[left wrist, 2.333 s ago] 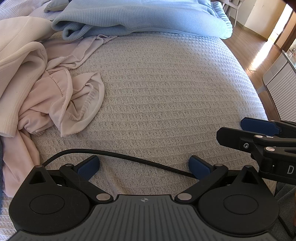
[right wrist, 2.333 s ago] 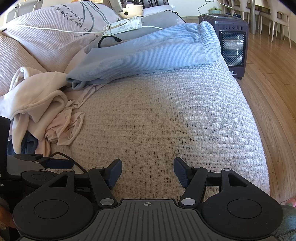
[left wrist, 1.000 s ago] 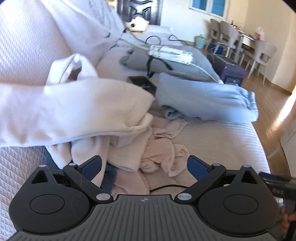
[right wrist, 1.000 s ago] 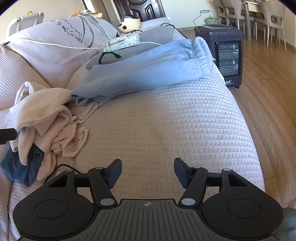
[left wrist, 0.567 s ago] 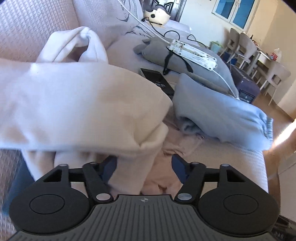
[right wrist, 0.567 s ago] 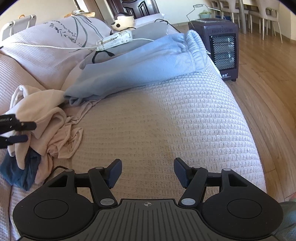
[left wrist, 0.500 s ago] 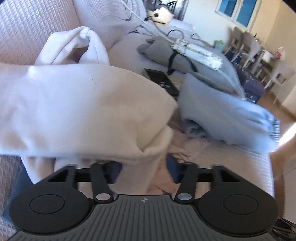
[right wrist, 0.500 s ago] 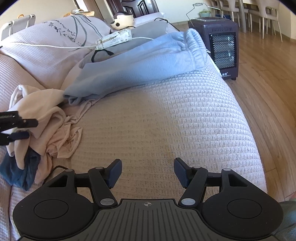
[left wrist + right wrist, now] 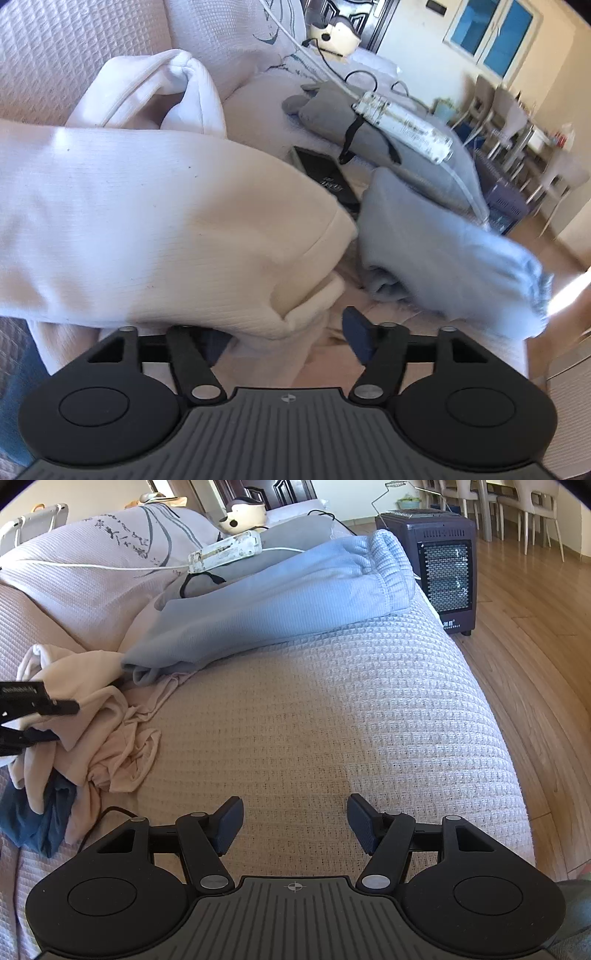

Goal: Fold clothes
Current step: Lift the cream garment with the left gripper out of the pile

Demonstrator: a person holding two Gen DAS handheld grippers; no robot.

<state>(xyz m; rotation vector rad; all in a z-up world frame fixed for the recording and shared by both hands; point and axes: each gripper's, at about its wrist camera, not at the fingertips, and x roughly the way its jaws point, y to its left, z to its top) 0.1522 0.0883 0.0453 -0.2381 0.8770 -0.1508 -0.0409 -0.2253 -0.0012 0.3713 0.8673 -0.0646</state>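
While both grippers sit over the sofa, entries run from largest item down:
Sofa cover (image 9: 332,709): pale waffle weave, bare under the right gripper.
Blue garment (image 9: 280,602): bundled at the far end of the seat.
Cream garment (image 9: 166,221): heaped at the seat's left end, touching the blue one.
Left gripper (image 9: 284,334): jaws opening; cream fold between them, left pad hidden beneath it.
Right gripper (image 9: 295,823): jaws apart, nothing between them.
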